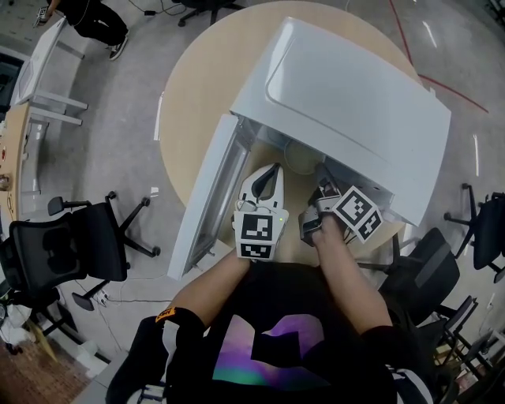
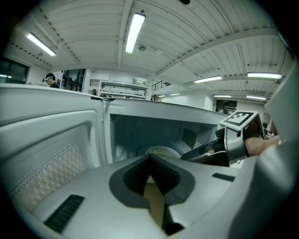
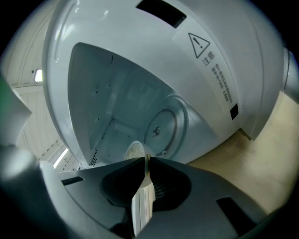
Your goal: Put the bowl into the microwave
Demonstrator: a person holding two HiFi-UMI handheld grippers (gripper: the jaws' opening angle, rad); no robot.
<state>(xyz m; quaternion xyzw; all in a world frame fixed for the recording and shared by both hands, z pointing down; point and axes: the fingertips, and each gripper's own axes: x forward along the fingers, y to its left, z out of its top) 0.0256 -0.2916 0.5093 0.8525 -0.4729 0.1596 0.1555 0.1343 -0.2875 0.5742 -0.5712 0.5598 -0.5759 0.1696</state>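
The white microwave (image 1: 355, 102) stands on a round wooden table (image 1: 205, 71) with its door (image 1: 209, 197) swung open to the left. My right gripper (image 1: 317, 180) is shut on the rim of a pale bowl (image 1: 298, 158) at the mouth of the cavity. In the right gripper view the bowl (image 3: 142, 203) is edge-on between the jaws of the right gripper (image 3: 145, 163), with the turntable (image 3: 161, 128) beyond. My left gripper (image 1: 273, 169) is shut on nothing, just in front of the opening. The left gripper (image 2: 150, 161) view shows the bowl (image 2: 159, 150) inside and the right gripper (image 2: 219, 147) beside it.
The open door (image 2: 51, 158) stands close on the left of my left gripper. Black office chairs (image 1: 71, 252) (image 1: 430, 272) stand on the floor on both sides of me. A white desk (image 1: 39, 63) and a person (image 1: 91, 20) are at the far left.
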